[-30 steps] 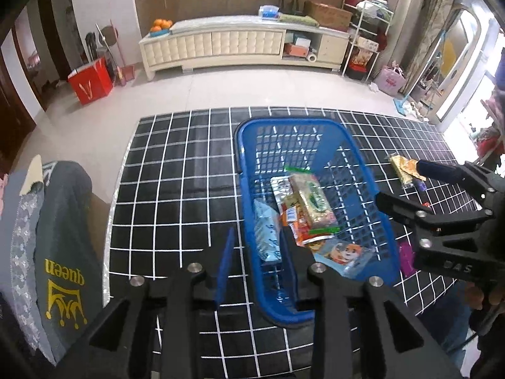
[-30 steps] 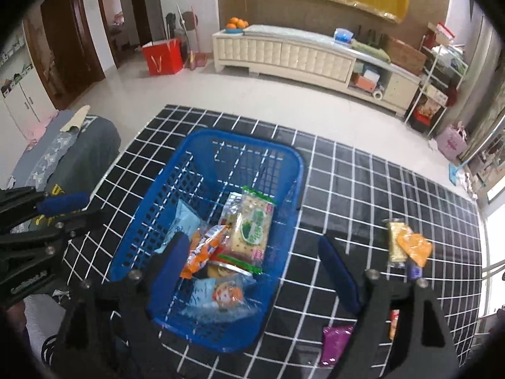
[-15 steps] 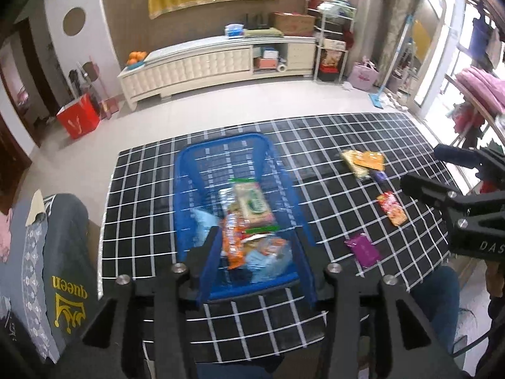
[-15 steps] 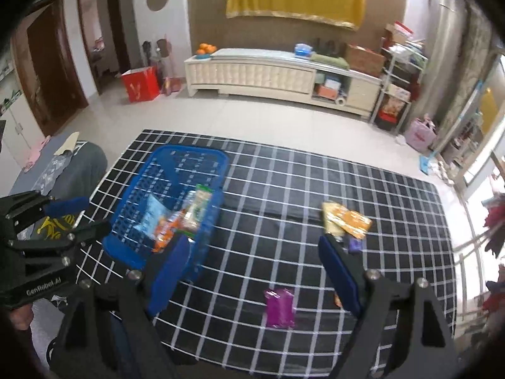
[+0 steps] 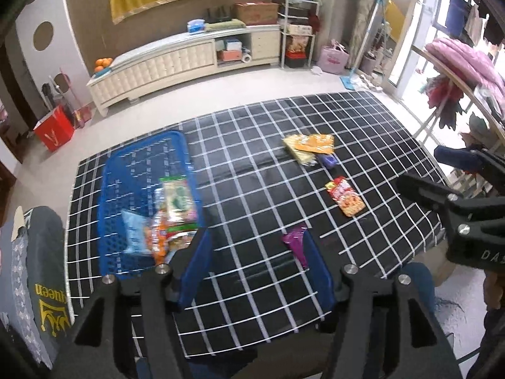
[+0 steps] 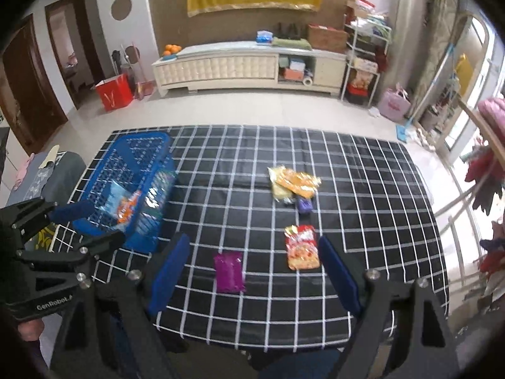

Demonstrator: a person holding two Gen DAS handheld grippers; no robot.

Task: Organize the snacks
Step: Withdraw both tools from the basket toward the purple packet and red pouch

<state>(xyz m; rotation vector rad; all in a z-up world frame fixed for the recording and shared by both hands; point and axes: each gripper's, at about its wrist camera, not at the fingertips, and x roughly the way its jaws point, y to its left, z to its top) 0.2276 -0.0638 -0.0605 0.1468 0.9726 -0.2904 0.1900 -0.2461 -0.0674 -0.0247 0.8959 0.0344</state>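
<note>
A blue basket (image 5: 109, 189) (image 6: 139, 139) holding several snack packets stands at the left of the black grid tablecloth (image 5: 252, 164). Loose on the cloth lie a purple packet (image 5: 295, 243) (image 6: 229, 271), a red packet (image 5: 345, 195) (image 6: 301, 246), a yellow and orange pair (image 5: 309, 147) (image 6: 292, 181) and a small purple sweet (image 5: 328, 161) (image 6: 304, 205). My left gripper (image 5: 255, 243) hovers over the cloth right of the basket, its jaws opening with nothing between them. My right gripper (image 6: 252, 243) hangs open and empty above the purple and red packets.
A grey "queen" cushion (image 5: 47, 268) lies beside the table's left edge. A white cabinet (image 5: 176, 63) and a red bag (image 5: 53, 129) stand on the floor beyond. A clothes rack (image 5: 457, 69) is at the right. The table's near edge is just below both grippers.
Both grippers have swung right, away from over the basket to over the loose packets. The left jaws have widened. The right jaws kept their width.
</note>
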